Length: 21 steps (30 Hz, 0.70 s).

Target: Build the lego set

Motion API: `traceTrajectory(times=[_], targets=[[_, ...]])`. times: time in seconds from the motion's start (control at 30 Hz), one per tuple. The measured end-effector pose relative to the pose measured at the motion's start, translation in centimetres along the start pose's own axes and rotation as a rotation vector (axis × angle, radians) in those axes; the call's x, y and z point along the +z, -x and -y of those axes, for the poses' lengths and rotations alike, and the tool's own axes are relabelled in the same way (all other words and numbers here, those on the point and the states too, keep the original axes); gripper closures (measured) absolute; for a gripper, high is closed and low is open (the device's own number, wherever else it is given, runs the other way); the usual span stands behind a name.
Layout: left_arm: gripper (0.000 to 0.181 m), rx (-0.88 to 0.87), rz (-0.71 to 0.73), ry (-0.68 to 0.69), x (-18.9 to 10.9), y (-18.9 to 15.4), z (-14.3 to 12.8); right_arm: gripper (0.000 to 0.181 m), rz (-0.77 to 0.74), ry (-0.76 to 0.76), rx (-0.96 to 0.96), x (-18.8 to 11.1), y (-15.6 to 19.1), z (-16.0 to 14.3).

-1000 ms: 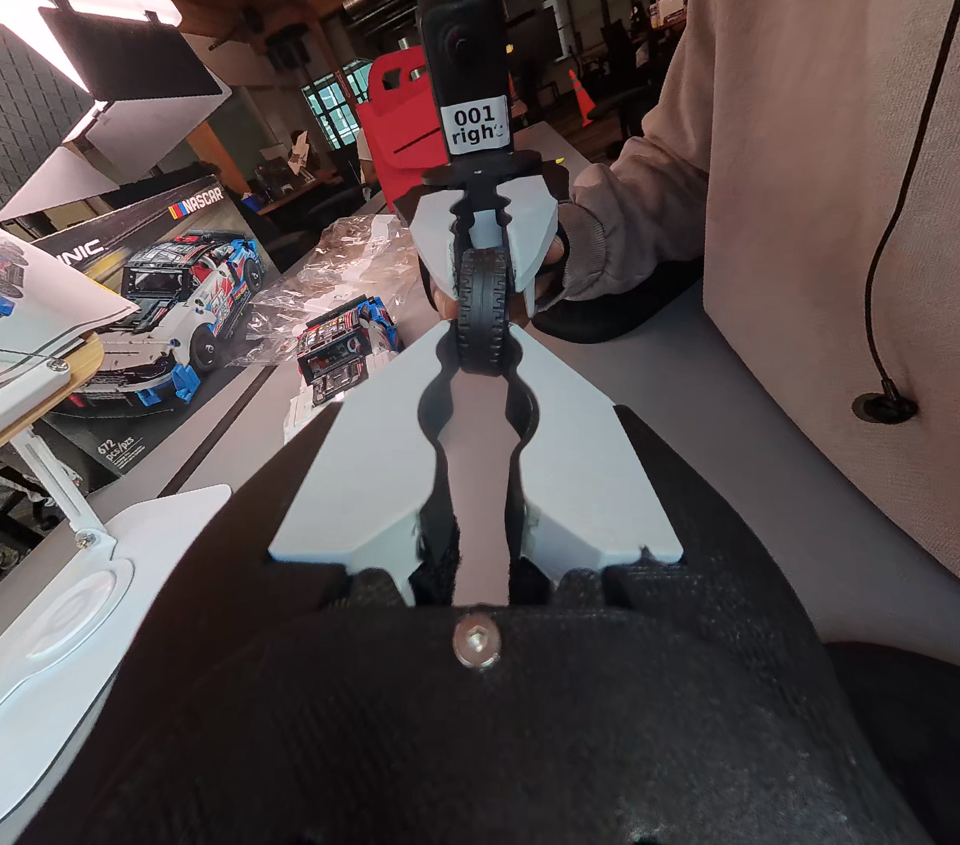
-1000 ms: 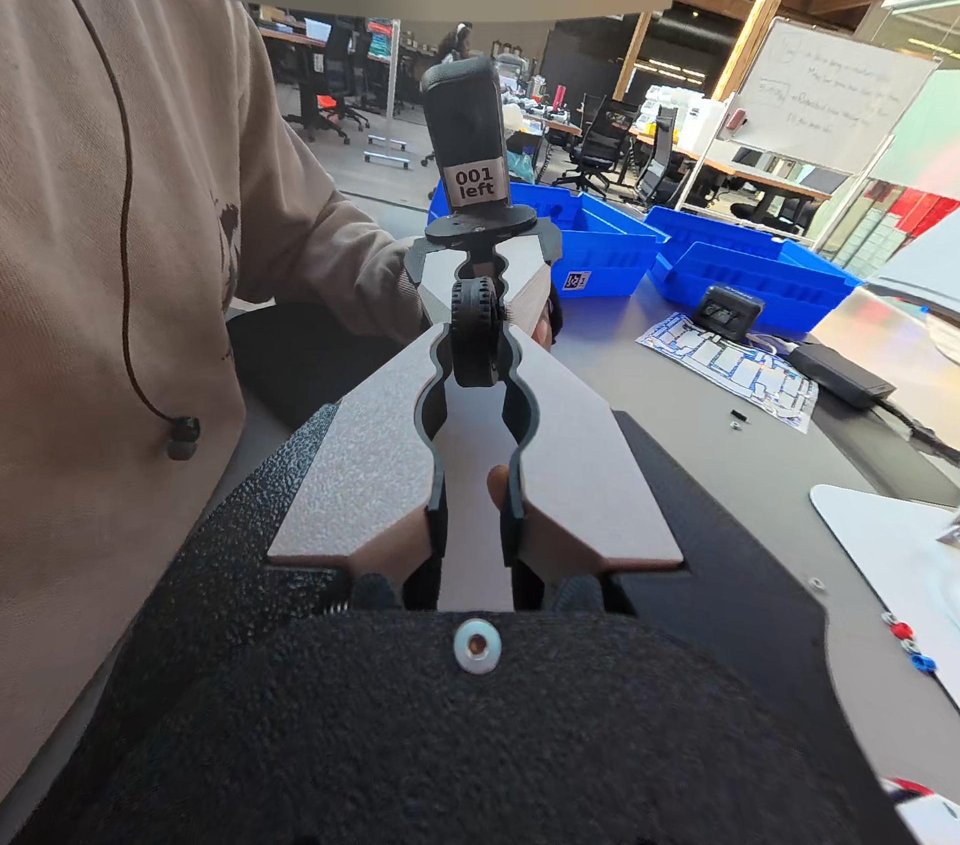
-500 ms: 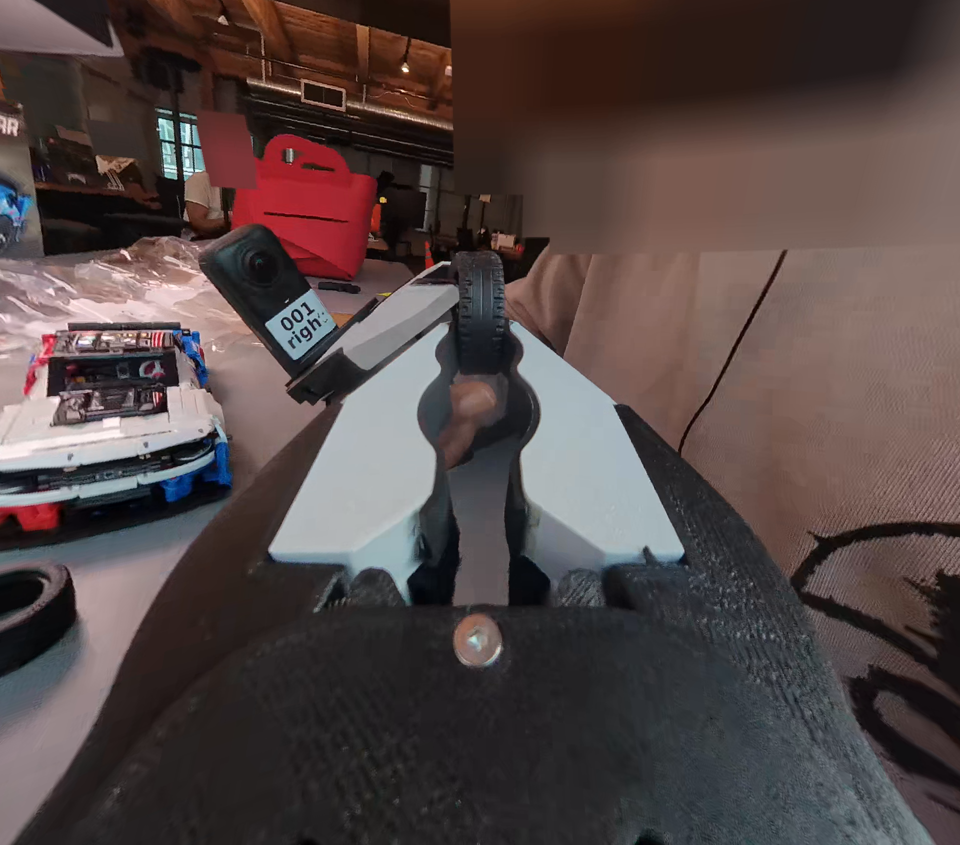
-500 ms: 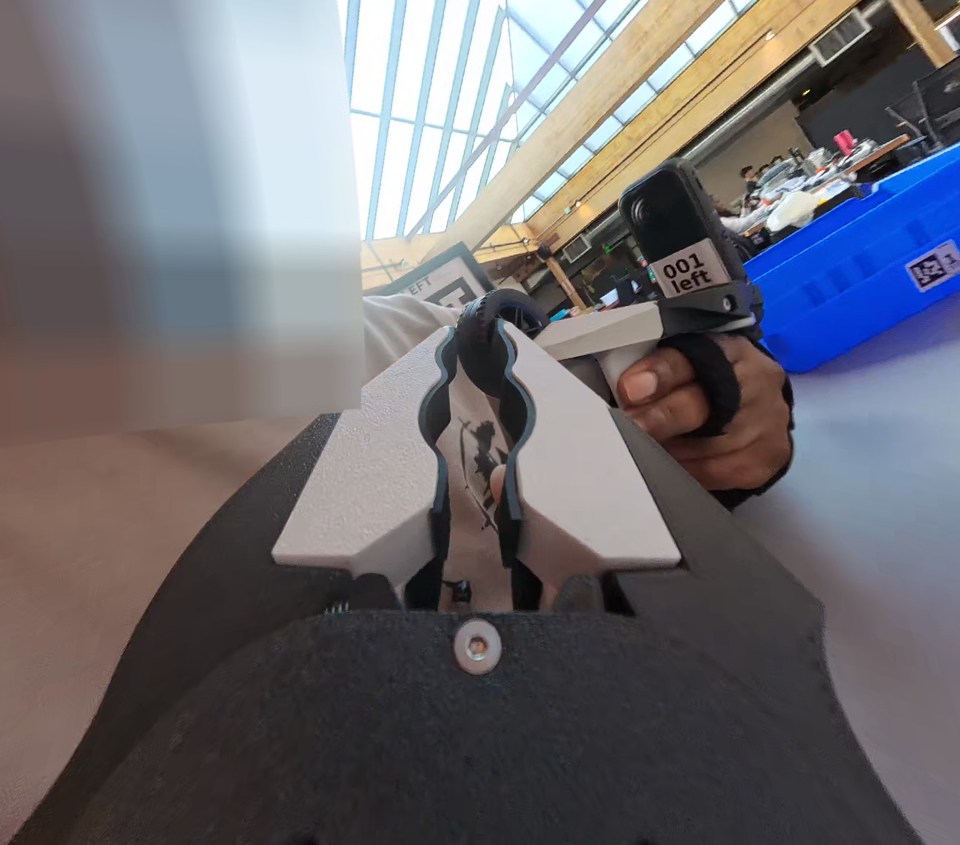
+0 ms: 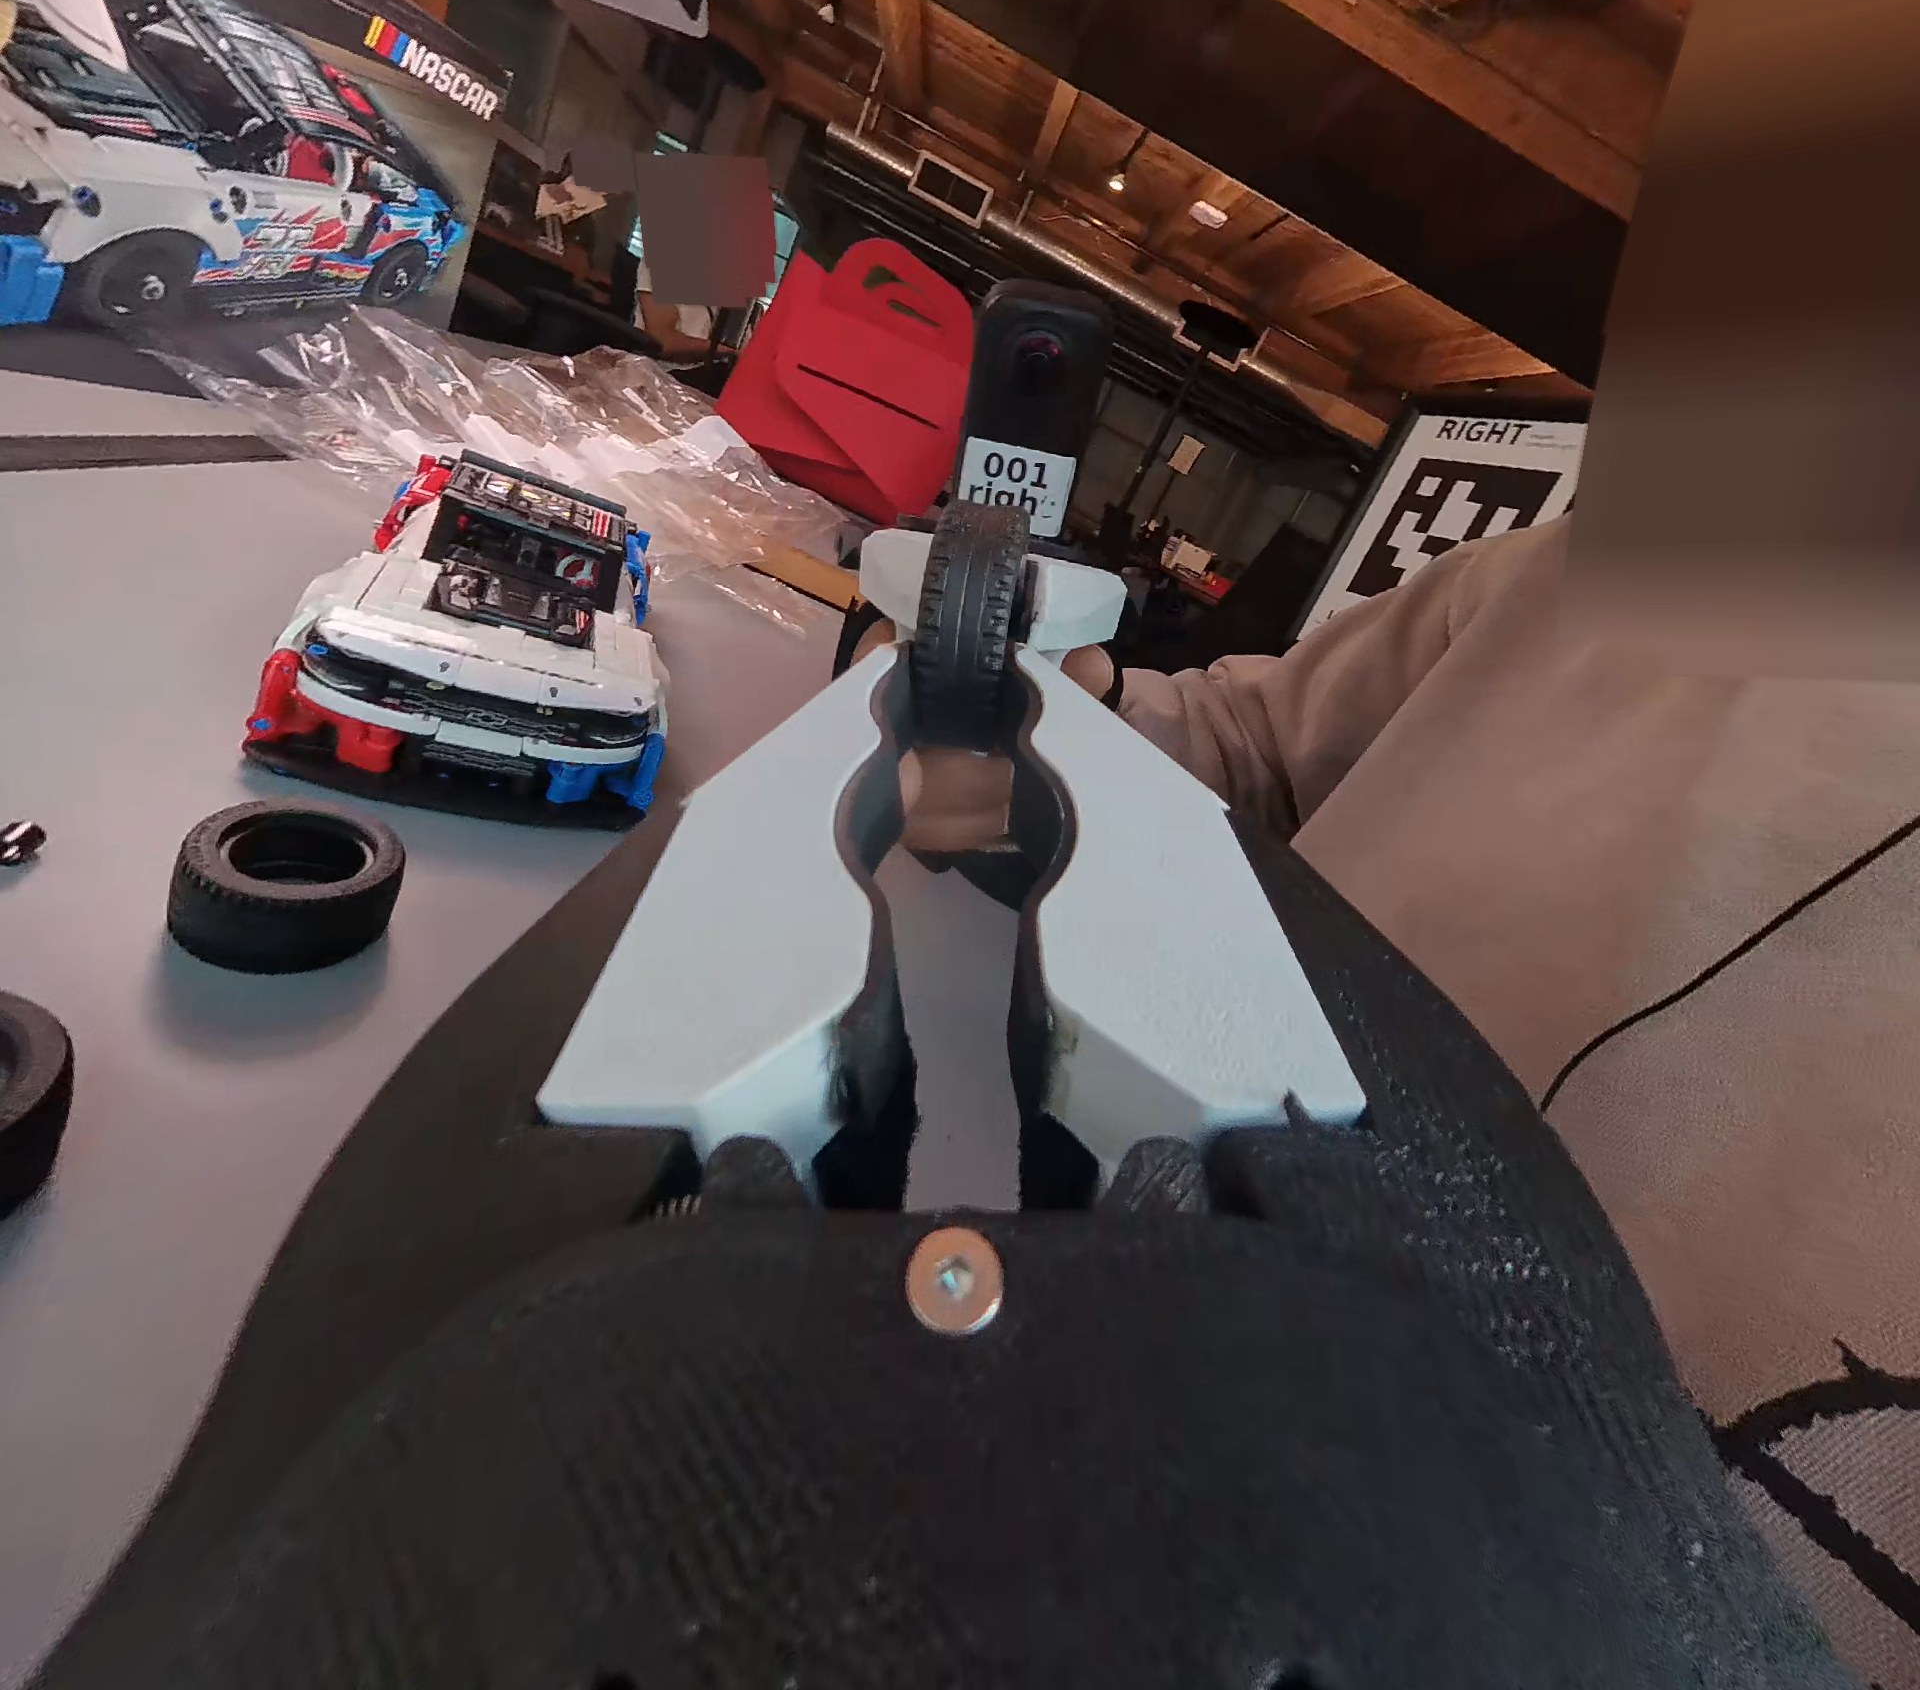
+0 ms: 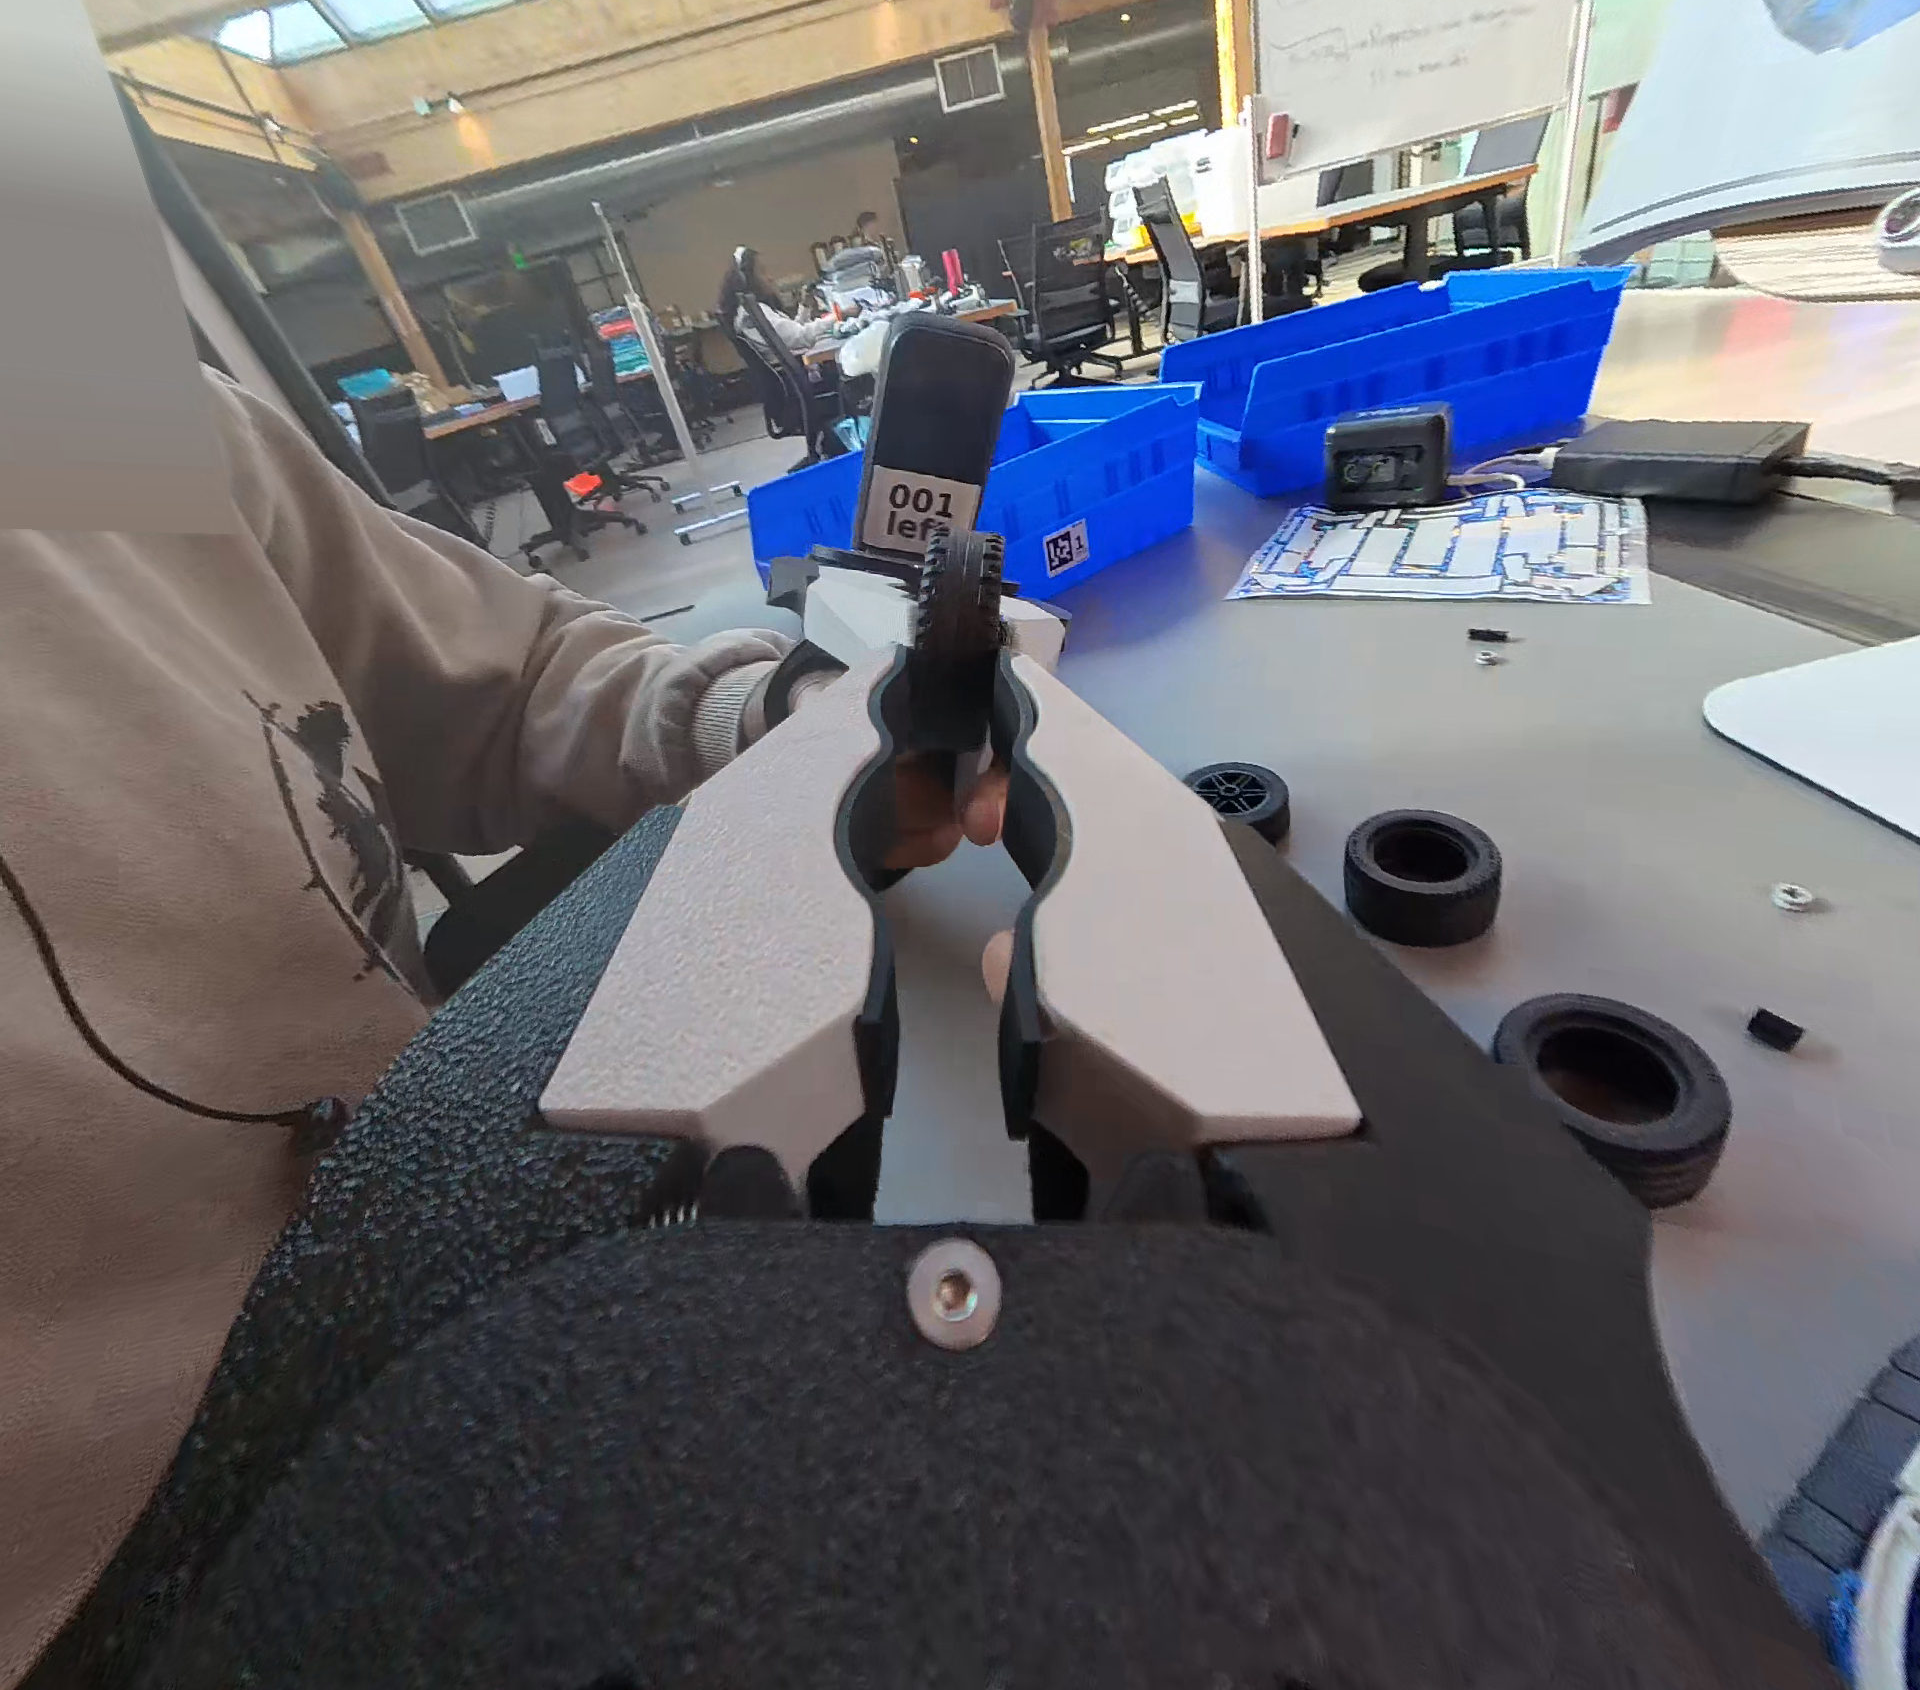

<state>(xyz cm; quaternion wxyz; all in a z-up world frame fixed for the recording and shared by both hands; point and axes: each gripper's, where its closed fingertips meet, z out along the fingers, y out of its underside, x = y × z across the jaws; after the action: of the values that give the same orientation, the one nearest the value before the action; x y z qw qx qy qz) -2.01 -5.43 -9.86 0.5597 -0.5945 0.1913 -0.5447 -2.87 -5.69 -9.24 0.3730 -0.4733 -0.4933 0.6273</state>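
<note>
Between the two grippers, as shown by the left wrist view, a black tyre point(image 5: 971, 622) is held upright above the grey table point(image 5: 125, 560). The left gripper point(image 5: 961, 684) is seen clenched on the tyre's lower part, and the right gripper point(image 5: 987, 601) faces it from beyond, its tips set against the same tyre; whether a wheel rim sits inside the tyre cannot be told from this angle. To the left, the lego car point(image 5: 468, 643) is seen resting on the table with its white, red and blue body largely assembled, and no wheels can be made out on it. A loose tyre point(image 5: 286, 882) lies just in front of the car, and part of another point(image 5: 26, 1090) is cut off at the left edge. Clear plastic bags point(image 5: 499, 414) and the set's box point(image 5: 239, 165) lie behind.

From the right wrist view, the right gripper point(image 6: 956, 674) is seen closed on a black toothed or treaded round part point(image 6: 961, 591), which is blurred, with the left gripper point(image 6: 935, 601) opposite. On the table to the right, a wheel rim point(image 6: 1236, 793) and two empty tyres point(image 6: 1421, 873) point(image 6: 1616, 1095) are left lying, with a few small black pieces point(image 6: 1775, 1027) near them. A sticker sheet point(image 6: 1444, 549) and blue bins point(image 6: 1403, 373) stand farther back.

The bodywork is judged nearly finished; the wheels are judged to be the stage in hand, with tyres yet to be fitted on rims and mounted on the car.
</note>
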Motion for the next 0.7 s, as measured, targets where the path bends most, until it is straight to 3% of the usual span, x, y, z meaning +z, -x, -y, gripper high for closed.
traceTrajectory(times=[0.1, 0.2, 0.33, 0.5, 0.57, 0.7], targets=[[0.167, -0.063, 0.05, -0.001, 0.1, 0.8, -0.1, 0.169, 0.0, 0.005, 0.094, -0.1, -0.7, -0.2], [0.168, -0.068, -0.028, 0.022, 0.2, -0.1, -0.4, 0.17, 0.165, -0.005, 0.354, -0.4, -0.3, -0.3], [0.162, -0.06, -0.051, -0.035, -0.8, 0.0, 0.7, 0.17, 0.262, -0.119, 0.688, -1.5, -1.5, 0.6], [0.151, -0.059, -0.019, 0.001, -0.2, 0.3, 0.4, 0.17, 0.251, -0.1, 0.706, -1.3, -1.6, 0.0], [0.164, -0.057, -0.014, 0.024, 0.1, 0.3, 0.3, 0.169, 0.251, -0.099, 0.684, -1.1, -1.3, 0.0], [0.166, -0.031, -0.044, 0.058, 0.0, 0.1, -0.2, 0.169, 0.234, -0.08, 0.627, -1.1, -1.0, -0.1]])
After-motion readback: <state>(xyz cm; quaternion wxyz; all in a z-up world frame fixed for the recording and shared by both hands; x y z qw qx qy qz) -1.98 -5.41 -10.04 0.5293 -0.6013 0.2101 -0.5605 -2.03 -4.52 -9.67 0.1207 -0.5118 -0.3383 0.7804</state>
